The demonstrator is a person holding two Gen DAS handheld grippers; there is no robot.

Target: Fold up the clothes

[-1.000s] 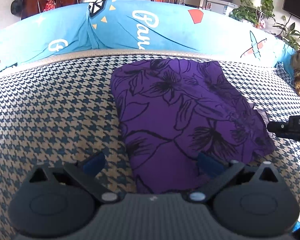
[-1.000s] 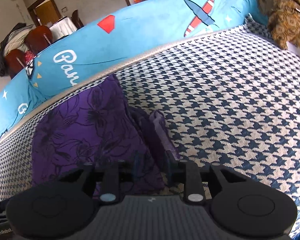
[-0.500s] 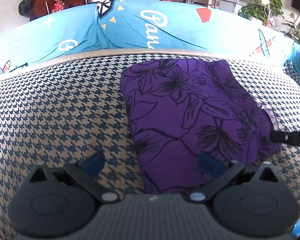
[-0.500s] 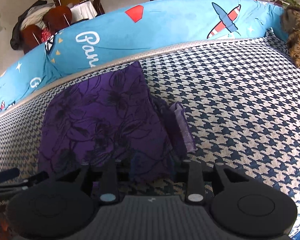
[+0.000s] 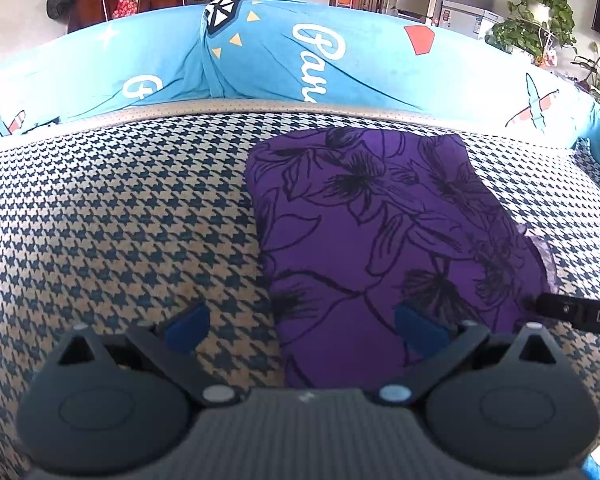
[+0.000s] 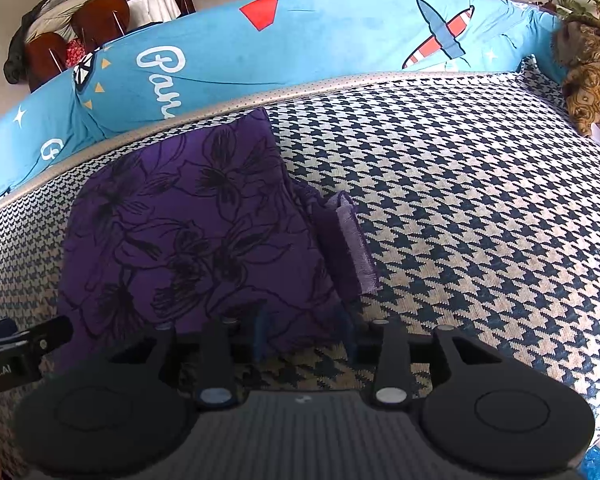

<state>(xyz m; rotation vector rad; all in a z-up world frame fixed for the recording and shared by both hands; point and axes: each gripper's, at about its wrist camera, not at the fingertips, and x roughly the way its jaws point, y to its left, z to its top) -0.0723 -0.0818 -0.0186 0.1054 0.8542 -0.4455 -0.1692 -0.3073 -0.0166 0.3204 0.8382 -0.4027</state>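
Item — folded purple floral garment [image 5: 380, 232] on the houndstooth sofa seat [image 5: 120, 220], centre frame, long axis running away from me. My left tool [image 5: 300, 322] wide, empty; right tool [image 6: 306, 338] has just been opening, near hem between its jaws, unpinched — right nearer.

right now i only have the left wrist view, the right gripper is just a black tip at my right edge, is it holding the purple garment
observer: no, the right gripper has its jaws apart and they have just been opening. The near edge of the purple garment lies between them, unpinched.
operator: is the right side of the fold tidy
observer: not quite, a strip with a paler underside sticks out along that side.
operator: anything else over there
observer: a brown patterned cloth is heaped at the far right end of the sofa.
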